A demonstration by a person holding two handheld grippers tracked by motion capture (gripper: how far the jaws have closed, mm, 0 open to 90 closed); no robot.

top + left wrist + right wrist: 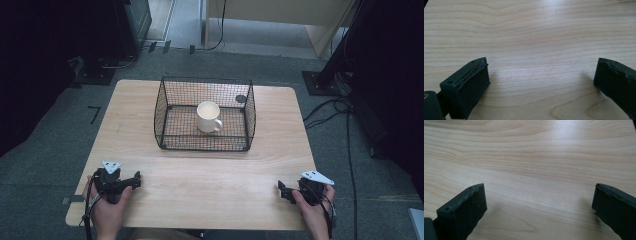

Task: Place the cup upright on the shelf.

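The work looks not yet begun: the white mug stands upright inside the black wire basket at the centre of the frame, untouched. The left claw rests at the lower left of the tabletop and the right claw at the lower right, both spread wide and empty. The mug is well apart from both, above and between them; reaching and grasping are still left.
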